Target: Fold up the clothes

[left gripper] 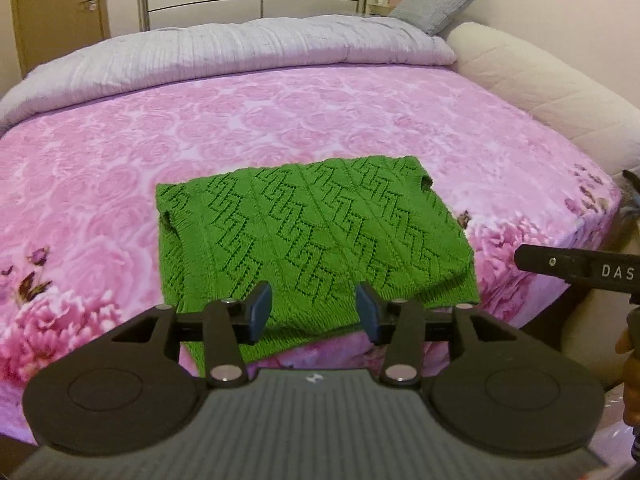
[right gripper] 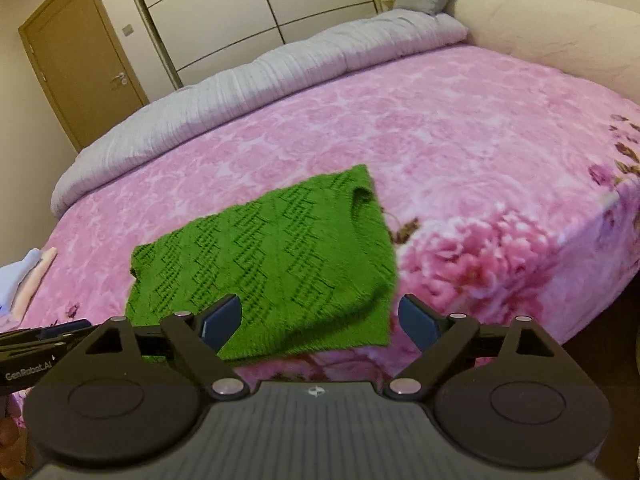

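A green knitted sweater (left gripper: 304,236) lies folded into a rough rectangle on the pink floral bedspread (left gripper: 320,120), its near edge hanging slightly over the bed's front edge. It also shows in the right wrist view (right gripper: 272,264). My left gripper (left gripper: 314,310) is open and empty, hovering just above the sweater's near edge. My right gripper (right gripper: 320,320) is open and empty, held above the sweater's near right corner. The right gripper's side shows at the right of the left wrist view (left gripper: 580,268).
A grey rolled duvet (left gripper: 224,56) lies along the far side of the bed, with a grey pillow (left gripper: 436,4) behind it. A cream padded bed frame (left gripper: 532,84) runs along the right. Folded pale clothes (right gripper: 24,280) lie at the bed's left. A door (right gripper: 80,56) and wardrobe stand behind.
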A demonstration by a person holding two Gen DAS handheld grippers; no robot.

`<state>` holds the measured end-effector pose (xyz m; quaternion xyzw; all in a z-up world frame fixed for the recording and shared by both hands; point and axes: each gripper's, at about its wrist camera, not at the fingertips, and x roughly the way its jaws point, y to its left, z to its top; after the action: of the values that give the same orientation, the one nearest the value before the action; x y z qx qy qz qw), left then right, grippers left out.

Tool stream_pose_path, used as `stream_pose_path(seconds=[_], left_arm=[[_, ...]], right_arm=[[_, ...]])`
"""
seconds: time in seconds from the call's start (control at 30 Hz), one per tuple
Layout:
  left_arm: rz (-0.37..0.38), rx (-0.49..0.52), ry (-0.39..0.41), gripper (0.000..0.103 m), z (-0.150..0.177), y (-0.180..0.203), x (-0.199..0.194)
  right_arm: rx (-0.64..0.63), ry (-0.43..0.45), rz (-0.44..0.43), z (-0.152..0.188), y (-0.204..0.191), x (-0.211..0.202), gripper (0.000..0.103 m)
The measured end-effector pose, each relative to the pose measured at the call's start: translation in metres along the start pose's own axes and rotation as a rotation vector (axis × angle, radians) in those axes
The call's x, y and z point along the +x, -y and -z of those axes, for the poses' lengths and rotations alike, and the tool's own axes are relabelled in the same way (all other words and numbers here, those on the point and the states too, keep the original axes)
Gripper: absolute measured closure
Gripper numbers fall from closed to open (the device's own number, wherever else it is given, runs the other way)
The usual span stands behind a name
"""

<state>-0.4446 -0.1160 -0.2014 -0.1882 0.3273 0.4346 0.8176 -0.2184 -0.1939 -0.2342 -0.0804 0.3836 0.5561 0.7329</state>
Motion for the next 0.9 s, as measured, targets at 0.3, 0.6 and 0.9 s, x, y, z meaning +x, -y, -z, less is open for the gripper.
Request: stream_pose_path(seconds=[0.3,0.6,0.9], left_arm=[[-0.092,-0.002,0.0,0.056,0.007,0.021,-0.012],[-0.089,-0.012,-0.035,0.054,0.023,0.022,-0.002],[-0.068,-0.044,-0.045,0.05,0.03,-0.001,0.008]], right_arm=[[-0.008,-0.039,-0.041,0.008,0.003,0.004,0.015],[-0.034,-0.089,-0.03,0.023,0.0,0.012,0.015],[-0.066,-0.117,0.021,0.03,-0.017,0.02,0.015]])
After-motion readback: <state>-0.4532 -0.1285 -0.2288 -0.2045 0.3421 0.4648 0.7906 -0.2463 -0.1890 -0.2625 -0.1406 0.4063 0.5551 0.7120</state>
